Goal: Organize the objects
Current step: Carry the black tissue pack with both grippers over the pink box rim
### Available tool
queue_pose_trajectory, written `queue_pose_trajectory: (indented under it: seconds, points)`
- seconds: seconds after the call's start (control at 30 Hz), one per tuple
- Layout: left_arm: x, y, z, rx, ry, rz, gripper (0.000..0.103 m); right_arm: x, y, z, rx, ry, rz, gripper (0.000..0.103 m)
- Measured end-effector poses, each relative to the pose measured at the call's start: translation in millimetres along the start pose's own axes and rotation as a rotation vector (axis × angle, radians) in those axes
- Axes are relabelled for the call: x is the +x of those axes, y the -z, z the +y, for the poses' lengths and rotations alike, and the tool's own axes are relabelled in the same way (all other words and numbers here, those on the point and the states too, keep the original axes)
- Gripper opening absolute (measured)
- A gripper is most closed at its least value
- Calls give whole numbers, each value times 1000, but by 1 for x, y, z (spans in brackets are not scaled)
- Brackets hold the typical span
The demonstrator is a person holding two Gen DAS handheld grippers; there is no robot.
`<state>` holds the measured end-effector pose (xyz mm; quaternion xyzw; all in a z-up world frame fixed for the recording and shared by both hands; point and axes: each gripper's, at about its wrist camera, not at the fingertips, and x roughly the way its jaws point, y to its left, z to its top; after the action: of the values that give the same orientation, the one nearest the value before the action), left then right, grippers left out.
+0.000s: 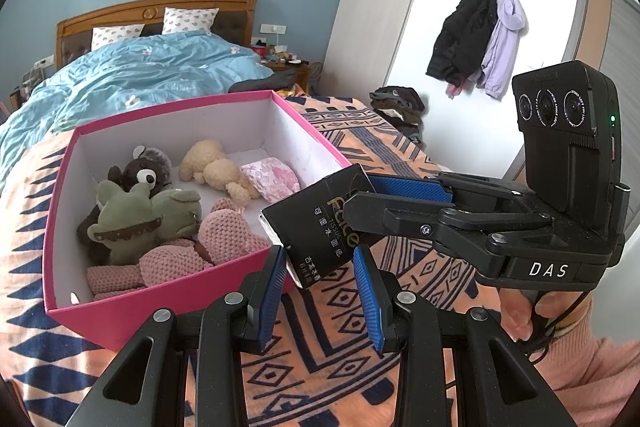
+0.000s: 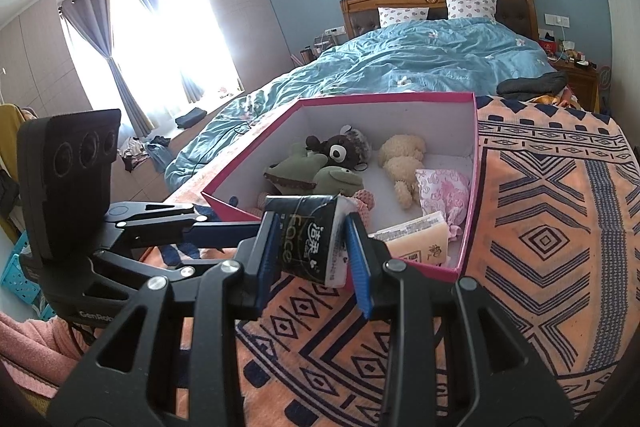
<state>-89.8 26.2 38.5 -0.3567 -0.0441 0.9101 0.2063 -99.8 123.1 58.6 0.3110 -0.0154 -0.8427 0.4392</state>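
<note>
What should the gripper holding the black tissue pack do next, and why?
Probably the right gripper should carry the black tissue pack a little forward over the pink box and then let go. Its blue pads are shut on the pack, which sits right at the box's near edge. The left gripper is open and holds nothing, and there seems to be bare floor beside the plush toys.

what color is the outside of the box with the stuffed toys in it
Pink outside, white inside. The box shows it best in the left wrist view.
</note>
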Motion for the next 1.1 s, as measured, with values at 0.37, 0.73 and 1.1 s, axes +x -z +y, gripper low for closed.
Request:
queue_pose_trajectory:
  seconds: [0.37, 0.73, 1.1]
  points:
    - [1, -3, 3, -2, -5, -4, 34, 3, -2, -2, 2, -5, 1, 37]
    - [4, -9, 6, -2, -14, -2, 34, 5, -5, -4, 6, -9, -2, 37]
    - [7, -11, 10, -1, -24, -2, 35, 7, -7, -5, 8, -11, 1, 37]
